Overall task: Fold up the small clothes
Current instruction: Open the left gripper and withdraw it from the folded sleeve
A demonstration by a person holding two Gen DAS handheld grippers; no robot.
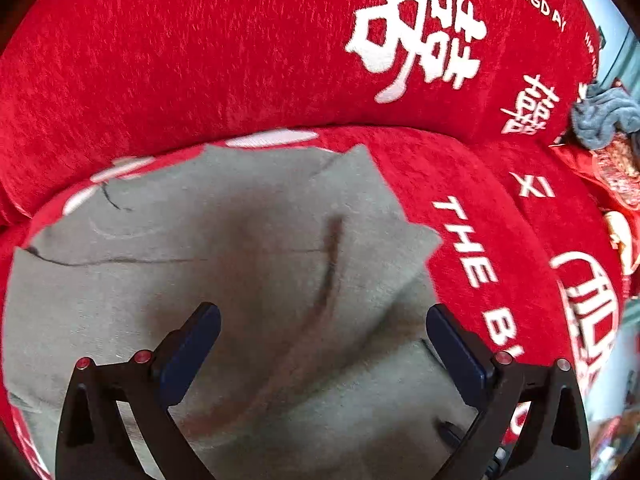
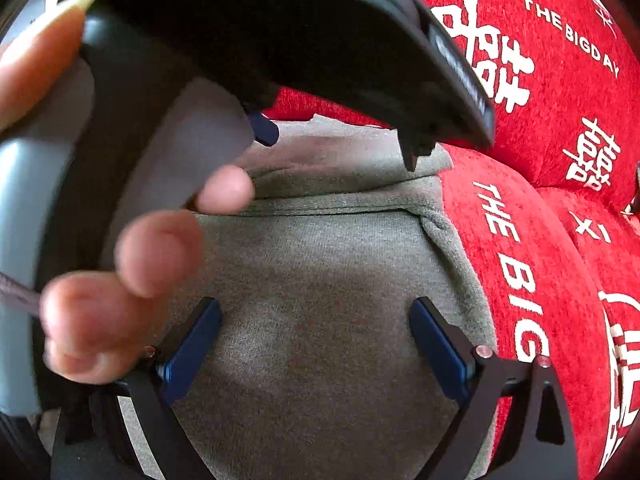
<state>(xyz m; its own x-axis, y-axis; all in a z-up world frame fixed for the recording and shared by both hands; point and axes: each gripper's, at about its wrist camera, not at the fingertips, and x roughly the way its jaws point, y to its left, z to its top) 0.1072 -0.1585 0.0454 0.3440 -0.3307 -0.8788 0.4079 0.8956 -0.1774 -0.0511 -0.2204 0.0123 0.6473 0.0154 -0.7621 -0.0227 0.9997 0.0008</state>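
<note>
Grey garment (image 1: 248, 264) lay rumpled on the red sofa seat (image 1: 472, 184), its far edge near the backrest (image 1: 200, 60). Left gripper (image 1: 323, 316) hung over it, jaws spread wide, nothing between. Right gripper (image 2: 315, 312) likewise spread above the cloth, gripping nothing. Person's fingers (image 2: 158, 252) held the left tool.

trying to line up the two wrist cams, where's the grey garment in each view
Left wrist view: the grey garment fills the lower centre and left, crumpled, beneath the open left gripper.
Right wrist view: it covers the centre and bottom, partly hidden upper left by a hand.
Shared landmark: the white "THE BIG" lettering on the red sofa cover, just right of the garment.
</note>
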